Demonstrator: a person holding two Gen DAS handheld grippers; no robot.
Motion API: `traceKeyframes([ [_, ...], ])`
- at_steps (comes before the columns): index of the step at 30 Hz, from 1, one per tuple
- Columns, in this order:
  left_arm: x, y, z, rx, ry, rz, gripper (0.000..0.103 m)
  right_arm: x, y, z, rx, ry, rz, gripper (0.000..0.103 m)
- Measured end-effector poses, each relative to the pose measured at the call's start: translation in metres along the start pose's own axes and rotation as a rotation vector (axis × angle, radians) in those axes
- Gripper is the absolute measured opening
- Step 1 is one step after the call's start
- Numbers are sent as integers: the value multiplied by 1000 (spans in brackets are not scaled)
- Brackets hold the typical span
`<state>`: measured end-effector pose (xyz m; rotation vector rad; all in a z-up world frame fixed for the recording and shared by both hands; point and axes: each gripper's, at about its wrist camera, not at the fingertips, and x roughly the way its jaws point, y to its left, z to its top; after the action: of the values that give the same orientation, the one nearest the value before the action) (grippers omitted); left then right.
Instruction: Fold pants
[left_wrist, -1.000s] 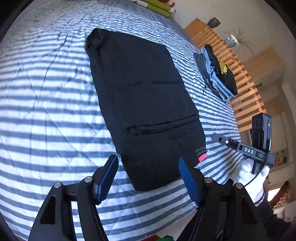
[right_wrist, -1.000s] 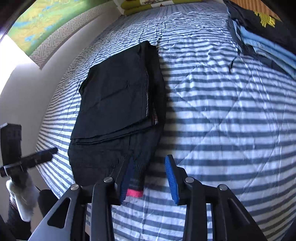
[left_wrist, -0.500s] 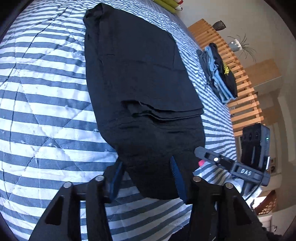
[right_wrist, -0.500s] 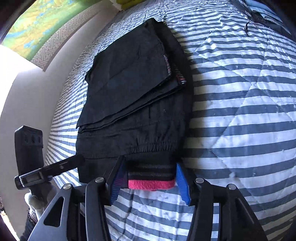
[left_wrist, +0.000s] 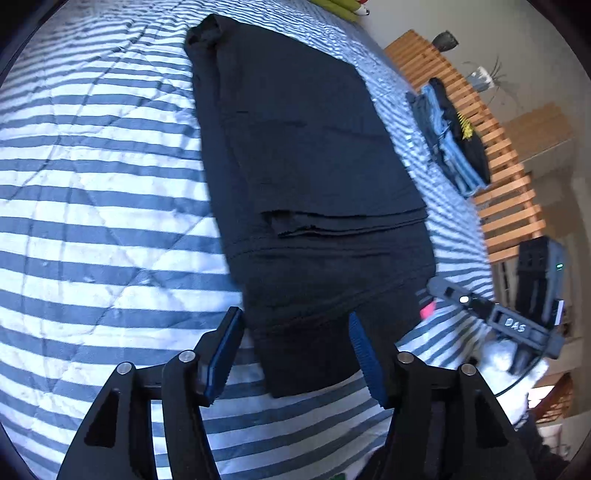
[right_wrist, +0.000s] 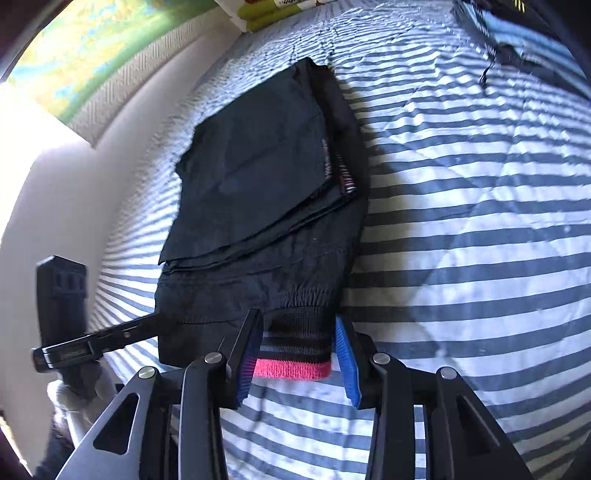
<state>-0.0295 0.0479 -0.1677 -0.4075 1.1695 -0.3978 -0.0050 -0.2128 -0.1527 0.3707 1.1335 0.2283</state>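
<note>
The black pants (left_wrist: 303, 155) lie partly folded on the striped bed cover (left_wrist: 96, 192), a doubled-over layer resting on the far part and the waistband end (right_wrist: 295, 354) toward the near edge of the bed. In the left wrist view the left gripper (left_wrist: 295, 350) sits low at the near left corner of the pants, its blue-padded fingers (left_wrist: 223, 354) spread wide on either side of the dark cloth; the fabric lies between them but they are not pressed onto it. In the right wrist view the right gripper (right_wrist: 295, 354) is at the near right corner, its blue fingers (right_wrist: 345, 360) open just wider than the waistband, whose black ribbing and pink stripe (right_wrist: 291, 369) lie in the gap; the pads look just beside the band's two edges, and whether they touch it cannot be told. Each view also catches the other gripper off to the side, held by a hand in a white glove (right_wrist: 79, 393). A small striped label shows at the right edge of the folded layer. Far to the right on the bed sits a pile of folded clothes (left_wrist: 452, 144) in blue and black, next to a wooden slatted frame (left_wrist: 502, 177). Green and yellow cushions (right_wrist: 273, 13) lie at the far end of the bed, against a pale wall.
</note>
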Motion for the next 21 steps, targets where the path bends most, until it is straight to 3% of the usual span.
traceKeyframes([
  [4, -3, 8, -2, -26, 0, 25, 67, 2, -2, -10, -11, 42, -1, 48],
  [11, 4, 2, 1, -60, -15, -3, 86, 18, -3, -13, 78, 85, 105, 52],
  [16, 13, -15, 2, -33, -20, -19, 86, 21, 11, -15, 33, 65, 67, 51],
  [19, 14, -24, -3, 16, -29, 22, 81, 20, 9, -14, 55, 54, 69, 41],
  [21, 15, -29, -4, 44, -28, 34, 61, 19, 9, -13, 59, 44, 85, 35],
])
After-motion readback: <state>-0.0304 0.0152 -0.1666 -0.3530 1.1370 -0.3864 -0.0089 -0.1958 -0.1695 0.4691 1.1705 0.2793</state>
